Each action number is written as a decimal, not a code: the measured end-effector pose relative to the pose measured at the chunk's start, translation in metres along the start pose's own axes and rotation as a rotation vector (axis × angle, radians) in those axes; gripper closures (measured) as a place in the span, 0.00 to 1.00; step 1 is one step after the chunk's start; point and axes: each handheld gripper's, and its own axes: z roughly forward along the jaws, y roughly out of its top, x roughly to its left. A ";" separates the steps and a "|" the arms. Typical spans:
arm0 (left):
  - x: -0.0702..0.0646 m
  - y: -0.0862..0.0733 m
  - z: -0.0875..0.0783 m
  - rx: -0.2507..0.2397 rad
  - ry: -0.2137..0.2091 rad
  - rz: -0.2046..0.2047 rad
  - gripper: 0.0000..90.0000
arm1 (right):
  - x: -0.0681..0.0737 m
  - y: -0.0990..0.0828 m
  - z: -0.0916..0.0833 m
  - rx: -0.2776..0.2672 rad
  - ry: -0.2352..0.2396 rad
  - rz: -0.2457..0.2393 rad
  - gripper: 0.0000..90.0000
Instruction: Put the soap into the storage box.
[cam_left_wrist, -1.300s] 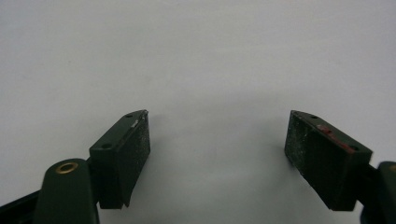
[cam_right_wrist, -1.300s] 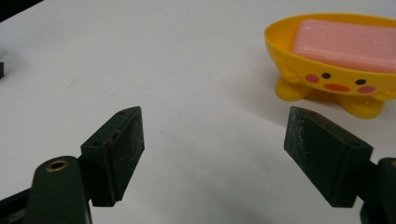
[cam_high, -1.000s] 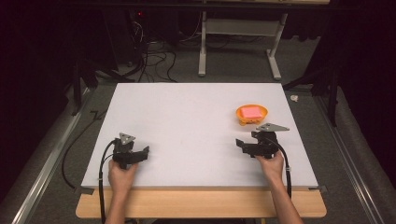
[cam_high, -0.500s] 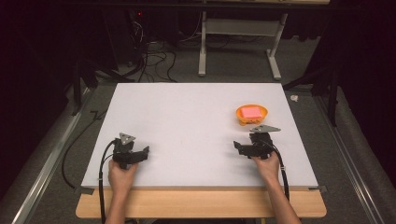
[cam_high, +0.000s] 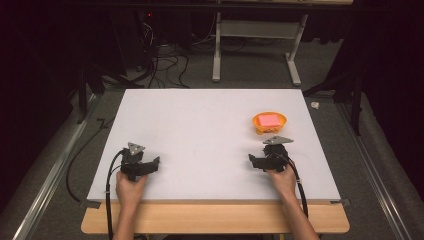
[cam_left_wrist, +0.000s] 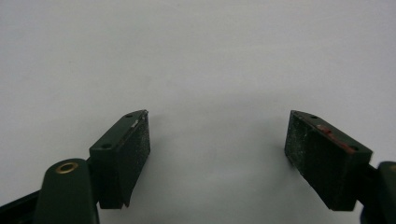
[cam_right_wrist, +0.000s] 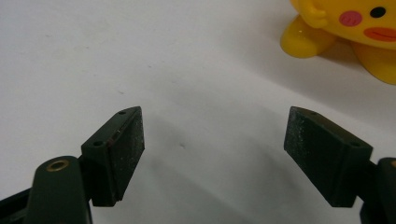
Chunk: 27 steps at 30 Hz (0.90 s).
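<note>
Jaws of my right hand-held gripper (cam_high: 256, 162) gape wide, empty, low over the bench (cam_high: 200, 130); the yellow bowl (cam_high: 269, 122) sits near, beyond it. My left hand-held gripper (cam_high: 150, 165) gapes empty too.

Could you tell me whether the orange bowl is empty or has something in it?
Not empty: the orange bowl holds a pink block.

white table (cam_high: 200, 130) bare throughout, yellow bowl (cam_high: 270, 123) just beyond right gripper (cam_high: 260, 161)
</note>
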 end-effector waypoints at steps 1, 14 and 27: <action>0.000 0.000 0.000 0.000 0.000 0.000 0.25 | 0.000 0.000 0.001 0.003 -0.003 -0.002 0.23; 0.000 0.000 0.000 0.000 0.000 0.000 0.25 | 0.004 -0.002 0.006 0.027 -0.020 -0.025 0.23; 0.000 0.000 0.000 0.000 0.002 0.003 0.25 | 0.001 -0.005 0.008 0.017 0.001 -0.010 0.22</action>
